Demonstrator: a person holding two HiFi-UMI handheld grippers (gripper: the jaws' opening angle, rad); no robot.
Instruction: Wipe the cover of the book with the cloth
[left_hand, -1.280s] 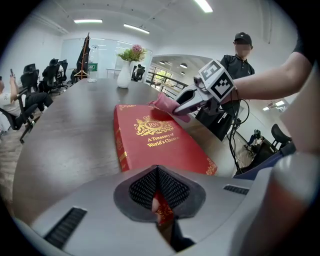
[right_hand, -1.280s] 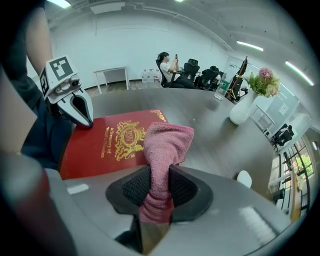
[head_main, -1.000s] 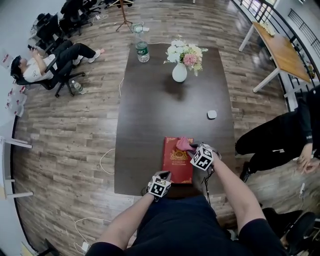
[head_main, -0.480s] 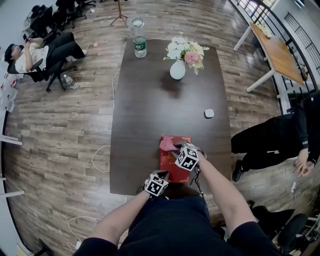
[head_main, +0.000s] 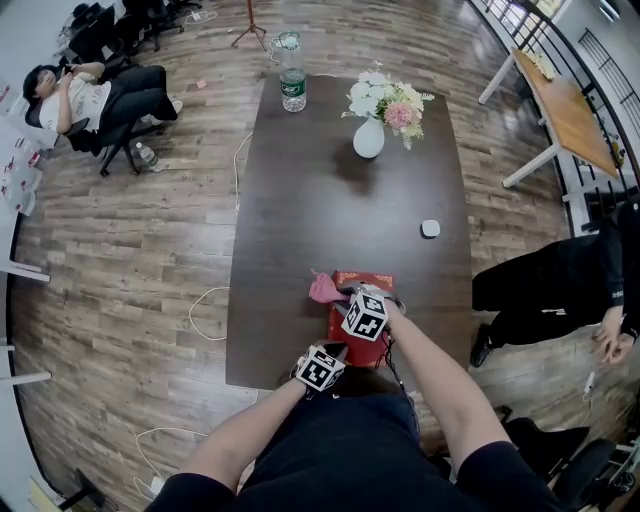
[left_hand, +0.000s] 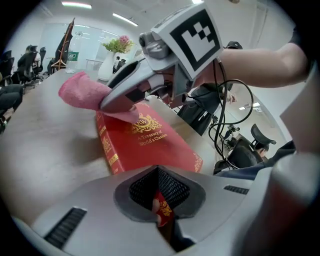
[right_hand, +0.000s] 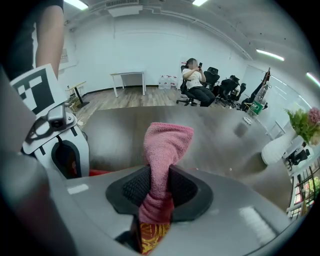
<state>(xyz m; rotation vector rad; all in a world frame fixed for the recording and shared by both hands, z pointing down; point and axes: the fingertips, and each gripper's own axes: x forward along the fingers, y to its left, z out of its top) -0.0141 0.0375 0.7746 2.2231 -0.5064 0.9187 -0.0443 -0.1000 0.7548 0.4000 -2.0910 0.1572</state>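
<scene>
**Red book flat at the bench's near edge, clamped at one end, cloth at the other**

The book (head_main: 368, 351) lies cover-up on the dark bench (head_main: 350, 200). Its long axis runs away from the person, with the spine on the left and the gold title's top toward the far end. The left hand-held gripper (left_hand: 159, 200) is closed on the book's near edge. The right hand-held gripper (right_hand: 159, 197) is clamped on the pink cloth (head_main: 323, 289) over the far left corner, and the cloth's free end juts past the spine.
</scene>
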